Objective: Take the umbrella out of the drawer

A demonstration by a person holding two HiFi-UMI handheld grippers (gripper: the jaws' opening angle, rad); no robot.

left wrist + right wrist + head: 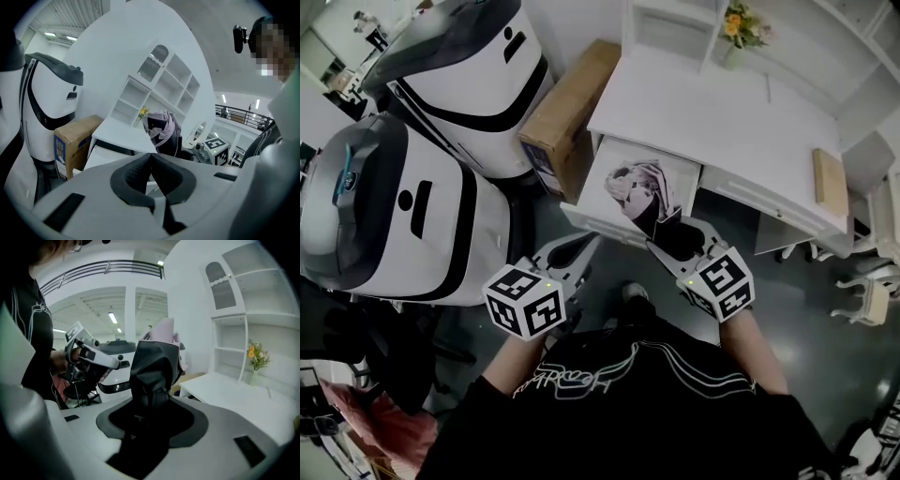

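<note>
A folded umbrella (pixel 639 187), black with pale pink folds, hangs over the open white drawer (pixel 602 171) of the desk. My right gripper (pixel 677 236) is shut on its dark lower end; in the right gripper view the umbrella (pixel 154 362) stands straight up between the jaws of my right gripper (pixel 152 401). My left gripper (pixel 584 247) is lower left of the drawer front, with its pads (pixel 140 171) together and nothing held. From the left gripper view the umbrella (pixel 161 131) shows ahead, lifted above the desk edge.
A white desk (pixel 703 103) with shelves, flowers (pixel 741 23) and a wooden block (pixel 830 183) fills the far side. A cardboard box (pixel 567 112) leans at the desk's left. Two big white machines (pixel 403 206) stand left. A white chair (pixel 870 291) is at the right.
</note>
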